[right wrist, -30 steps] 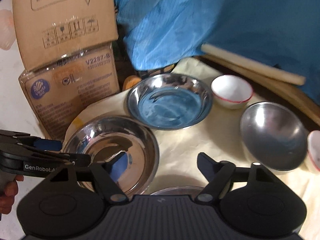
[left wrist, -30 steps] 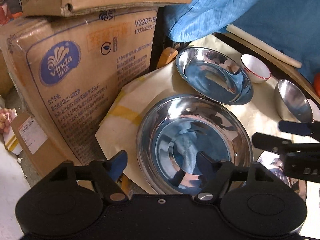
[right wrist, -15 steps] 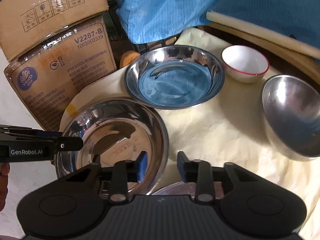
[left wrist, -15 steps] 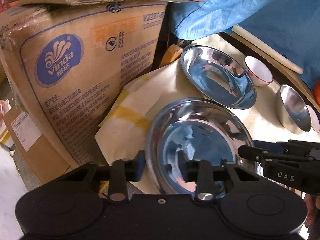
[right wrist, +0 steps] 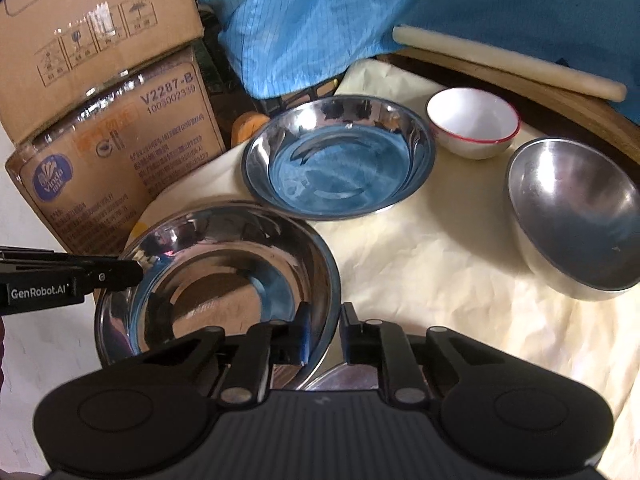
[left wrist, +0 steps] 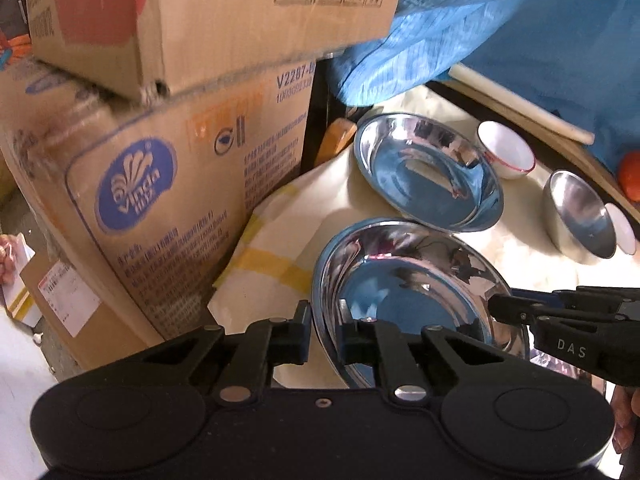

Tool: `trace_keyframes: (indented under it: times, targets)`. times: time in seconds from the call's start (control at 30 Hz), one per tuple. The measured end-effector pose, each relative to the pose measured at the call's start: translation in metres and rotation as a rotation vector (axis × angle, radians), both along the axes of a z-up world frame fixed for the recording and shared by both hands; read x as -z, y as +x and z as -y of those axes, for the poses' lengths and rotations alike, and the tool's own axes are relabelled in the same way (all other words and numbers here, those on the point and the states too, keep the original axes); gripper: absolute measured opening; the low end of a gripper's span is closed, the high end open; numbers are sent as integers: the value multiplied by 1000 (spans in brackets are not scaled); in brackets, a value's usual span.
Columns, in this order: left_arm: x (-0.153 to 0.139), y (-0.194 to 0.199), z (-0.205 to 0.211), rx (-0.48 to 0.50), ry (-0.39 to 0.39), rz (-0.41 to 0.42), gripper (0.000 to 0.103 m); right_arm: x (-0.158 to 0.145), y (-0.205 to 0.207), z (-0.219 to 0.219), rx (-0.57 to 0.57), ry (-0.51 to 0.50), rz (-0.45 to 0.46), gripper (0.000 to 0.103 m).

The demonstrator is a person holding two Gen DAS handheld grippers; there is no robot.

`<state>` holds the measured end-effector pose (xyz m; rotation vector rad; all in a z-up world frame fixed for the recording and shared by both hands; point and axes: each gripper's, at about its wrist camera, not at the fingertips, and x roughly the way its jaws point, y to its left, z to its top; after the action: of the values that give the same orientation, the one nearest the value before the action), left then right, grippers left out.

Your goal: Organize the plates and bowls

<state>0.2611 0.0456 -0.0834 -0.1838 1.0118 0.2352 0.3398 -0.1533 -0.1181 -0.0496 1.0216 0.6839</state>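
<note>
A wide steel plate (left wrist: 404,296) (right wrist: 216,276) is held tilted above the cream cloth. My left gripper (left wrist: 322,340) is shut on its left rim. My right gripper (right wrist: 324,336) is shut on its right rim. Each gripper shows from the side in the other's view: the right one (left wrist: 560,320), the left one (right wrist: 68,276). A second steel plate (left wrist: 428,172) (right wrist: 340,156) lies behind. A white bowl with a red rim (left wrist: 506,154) (right wrist: 472,122) and a deep steel bowl (left wrist: 580,216) (right wrist: 576,216) sit to the right. Another steel dish (right wrist: 344,378) lies under my right gripper.
Stacked cardboard boxes (left wrist: 180,160) (right wrist: 104,92) stand close on the left. Blue fabric (left wrist: 500,20) (right wrist: 400,12) hangs behind. A pale roll (right wrist: 504,62) lies on the wooden table edge (right wrist: 560,104) at the back right. Another white bowl (left wrist: 622,228) sits behind the deep steel bowl.
Both grippers went from open to shut, each on one rim of the near steel plate. The plate now sits higher and tilted.
</note>
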Motion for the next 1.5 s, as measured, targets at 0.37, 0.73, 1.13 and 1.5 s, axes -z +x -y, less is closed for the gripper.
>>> trace_keyframes:
  times: [0.37,0.73,1.13,1.5]
  targets:
    - [-15,13,16,58,5,52,12,-12,0,18,84,26,-15,17]
    - [-16,18,28,124,-31,34,12,-16,-7,38,120,-3,-72,17]
    - [-10,36,38,102,-62,112,13,-25,17,58,169,-19,-4,17]
    - [-4,74,41,-46,-30,233,13,-32,80,39,107,-38,115,16]
